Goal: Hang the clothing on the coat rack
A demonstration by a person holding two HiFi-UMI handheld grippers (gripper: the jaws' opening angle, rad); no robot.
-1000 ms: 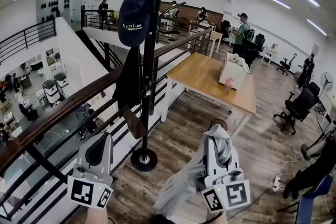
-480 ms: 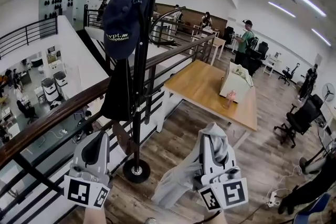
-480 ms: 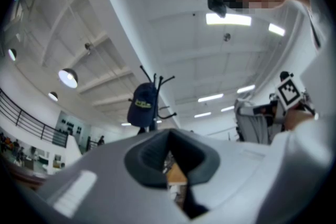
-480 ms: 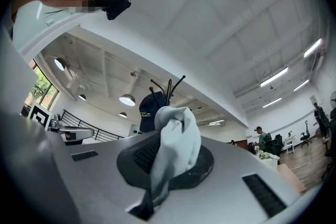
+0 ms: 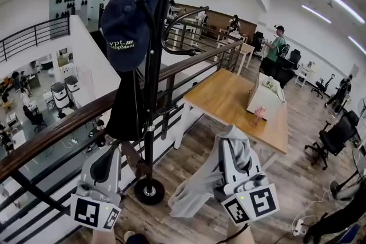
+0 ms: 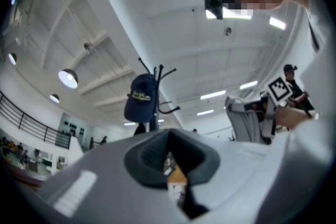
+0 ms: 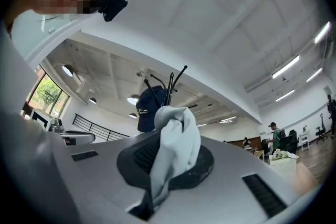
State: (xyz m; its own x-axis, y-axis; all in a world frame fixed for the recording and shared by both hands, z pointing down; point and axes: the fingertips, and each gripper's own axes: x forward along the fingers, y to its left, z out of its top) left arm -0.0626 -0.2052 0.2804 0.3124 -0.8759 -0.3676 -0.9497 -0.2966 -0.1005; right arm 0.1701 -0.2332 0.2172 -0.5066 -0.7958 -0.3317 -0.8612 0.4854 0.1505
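A black coat rack (image 5: 152,71) stands by the railing, with a navy cap (image 5: 124,20) on an upper hook and a dark garment (image 5: 126,114) hanging below it. My right gripper (image 5: 231,144) is shut on a light grey garment (image 5: 197,188), which drapes down to its left. In the right gripper view the grey cloth (image 7: 176,136) bunches up between the jaws of the right gripper (image 7: 167,148), with the cap (image 7: 149,108) and rack (image 7: 171,81) beyond. My left gripper (image 5: 108,152) is shut with nothing in it, left of the rack's pole; its own view shows the left gripper (image 6: 169,138) below the cap (image 6: 140,105).
A dark metal railing (image 5: 68,126) runs behind the rack, with a drop to a lower floor past it. The rack's round base (image 5: 150,191) sits on wood flooring. A wooden table (image 5: 234,101) with a white box (image 5: 264,94) stands to the right. People (image 5: 278,48) and office chairs (image 5: 337,131) are farther off.
Both grippers have come closer to the coat rack, which now looks larger and nearer. The grey garment stays gripped in the right gripper. The left gripper is unchanged.
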